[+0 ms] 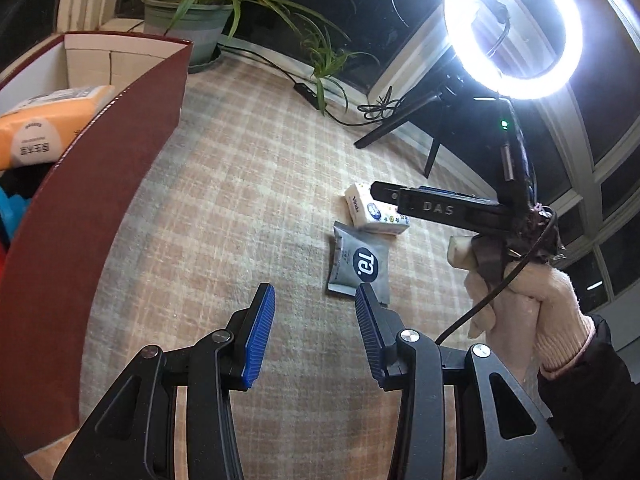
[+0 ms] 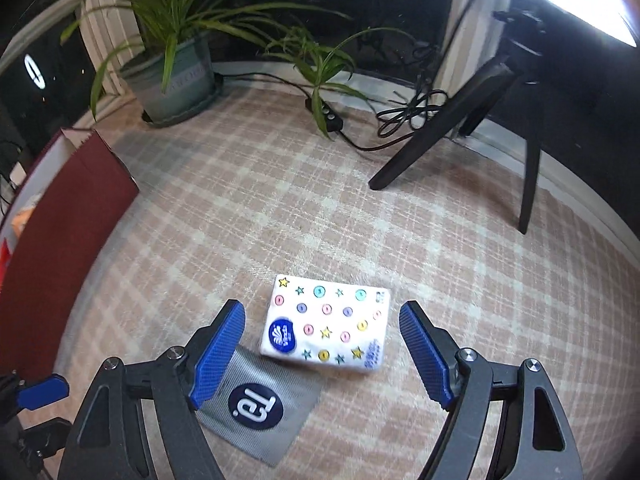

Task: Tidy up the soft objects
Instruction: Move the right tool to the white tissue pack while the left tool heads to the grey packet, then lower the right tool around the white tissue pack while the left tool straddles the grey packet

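Note:
A white tissue pack (image 2: 326, 324) with coloured stars and dots lies on the plaid cloth; it also shows in the left wrist view (image 1: 374, 212). A grey sachet (image 2: 260, 400) with a dark round logo lies beside it, also seen in the left wrist view (image 1: 360, 266). My right gripper (image 2: 322, 354) is open and hovers just above the tissue pack, one finger on each side. My left gripper (image 1: 316, 334) is open and empty above the cloth, near the sachet. A dark red box (image 1: 88, 208) at left holds an orange tissue pack (image 1: 44, 124).
A potted plant (image 2: 176, 76) stands at the back left. A ring light (image 1: 514, 28) on a black tripod (image 2: 480, 120) stands at the back right, with cables (image 2: 404, 116) and an inline switch (image 2: 330, 118) on the cloth. Windows lie behind.

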The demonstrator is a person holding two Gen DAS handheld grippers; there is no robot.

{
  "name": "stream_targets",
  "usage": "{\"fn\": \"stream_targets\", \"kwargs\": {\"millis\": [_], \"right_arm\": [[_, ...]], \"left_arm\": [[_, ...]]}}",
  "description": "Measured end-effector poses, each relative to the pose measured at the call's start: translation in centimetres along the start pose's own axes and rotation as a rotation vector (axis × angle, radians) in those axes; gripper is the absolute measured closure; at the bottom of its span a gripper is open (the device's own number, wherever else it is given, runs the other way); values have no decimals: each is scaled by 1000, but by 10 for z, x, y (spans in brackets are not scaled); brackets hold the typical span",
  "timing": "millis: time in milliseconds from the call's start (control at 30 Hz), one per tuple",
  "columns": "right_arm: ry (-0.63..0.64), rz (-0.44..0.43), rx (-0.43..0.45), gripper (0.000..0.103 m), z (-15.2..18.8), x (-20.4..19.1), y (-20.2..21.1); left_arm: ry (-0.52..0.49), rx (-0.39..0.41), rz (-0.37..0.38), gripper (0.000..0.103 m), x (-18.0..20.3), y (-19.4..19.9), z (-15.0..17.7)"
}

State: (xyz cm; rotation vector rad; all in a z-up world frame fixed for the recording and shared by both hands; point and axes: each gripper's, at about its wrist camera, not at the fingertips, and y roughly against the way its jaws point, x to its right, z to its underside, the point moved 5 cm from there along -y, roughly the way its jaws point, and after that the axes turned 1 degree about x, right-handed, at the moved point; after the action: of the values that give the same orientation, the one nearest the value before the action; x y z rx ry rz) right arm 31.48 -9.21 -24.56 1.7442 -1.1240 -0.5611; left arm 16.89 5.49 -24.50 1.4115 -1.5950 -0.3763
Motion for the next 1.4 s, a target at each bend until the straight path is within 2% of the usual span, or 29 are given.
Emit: {"fn": "stream_targets", "kwargs": {"millis": [300,433,533,667,767,967,1167,1267,1400], "right_arm": [[75,27,-28,27,-11,-2,-13],[93,-65,-53,27,-26,-6,-18],[184,-96,-82,27,-28,-20,-20],[365,4,-120,27,-18,-35,-31],[419,73,-141,28,-12,-32,-42],[325,76,-162,28,-11,-5,-46],[170,57,-184,28,-8,39,-43],[68,45,-195,28,-4,64,-39],[-21,47,-212,28,7,89,-32]], "left_arm": [[0,-30,9,63,0,-20,-3],[-2,-37,7,63,2,-24,-3],[-1,-36,7,63,2,-24,-4],[3,-33,1,63,-1,-21,-5],[23,-33,2,63,-5,-20,-6],[13,-40,1,63,-2,-21,-7],[-24,-60,4,62,9,-32,-6],[-49,-73,0,57,16,-39,-7],[-75,-97,3,57,23,-53,-4]]}}
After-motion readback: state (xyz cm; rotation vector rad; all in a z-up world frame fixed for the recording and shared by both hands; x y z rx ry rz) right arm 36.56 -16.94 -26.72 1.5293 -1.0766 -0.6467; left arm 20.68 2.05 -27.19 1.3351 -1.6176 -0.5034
